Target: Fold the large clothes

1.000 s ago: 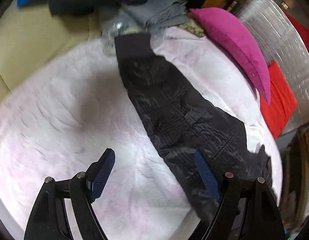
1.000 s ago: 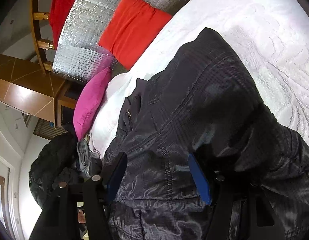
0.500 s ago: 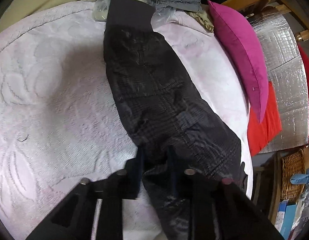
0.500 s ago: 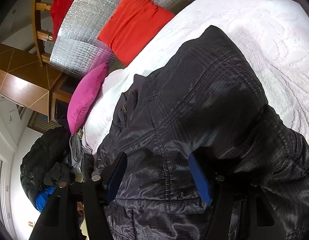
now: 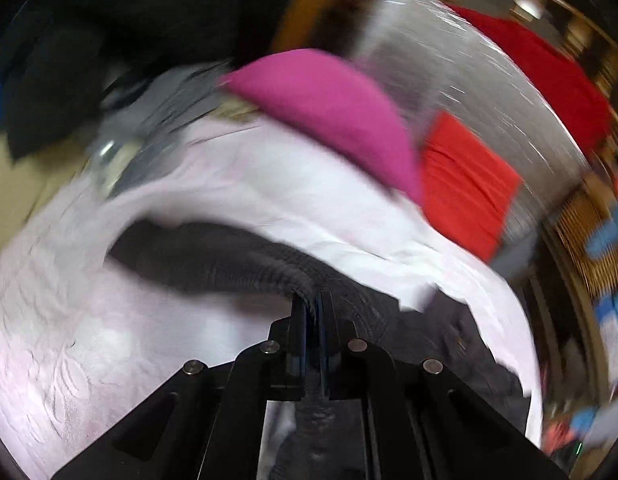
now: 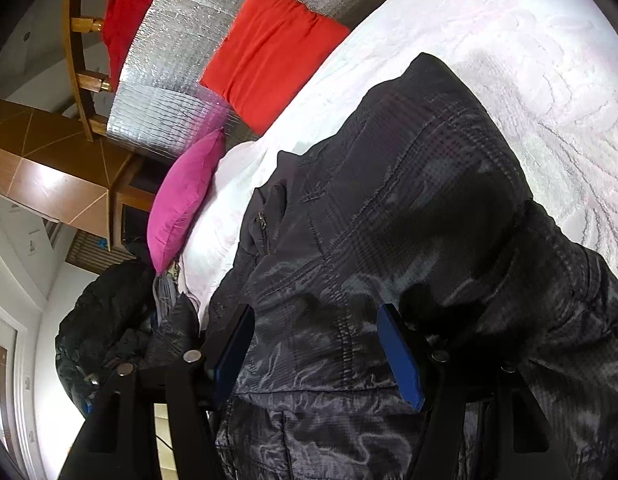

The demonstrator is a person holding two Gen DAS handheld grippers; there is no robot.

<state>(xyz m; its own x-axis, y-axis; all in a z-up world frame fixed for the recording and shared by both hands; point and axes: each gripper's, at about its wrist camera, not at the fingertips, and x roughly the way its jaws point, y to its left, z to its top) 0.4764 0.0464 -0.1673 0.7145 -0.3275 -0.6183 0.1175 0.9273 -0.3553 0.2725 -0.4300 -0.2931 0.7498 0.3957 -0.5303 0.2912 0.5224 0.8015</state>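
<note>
The left gripper (image 5: 312, 312) has its fingers pressed together on a fold of the black jacket (image 5: 213, 264), lifting that dark strip off the bedspread (image 5: 69, 340). The left wrist view is smeared with motion blur, so the fabric's texture and the clutter at the far left are hard to make out, and the jacket's lower part is hidden behind the gripper's black frame. The right gripper (image 6: 317, 344) is spread wide, its blue pads (image 6: 401, 356) either side of the jacket (image 6: 409, 208); whether they touch the cloth cannot be told.

Half a second ago the left gripper was already closed on the jacket, which lay flat and long across the bed; now the pinched part is raised and drawn into a curved band. The right gripper has barely moved.

The jacket lies on a white, embossed bedspread (image 6: 529, 60). At the far side rest a pink pillow (image 5: 329, 112) and a red cushion (image 5: 465, 184) against a silver quilted panel (image 5: 469, 72), with a wooden frame (image 6: 79, 52) behind.
</note>
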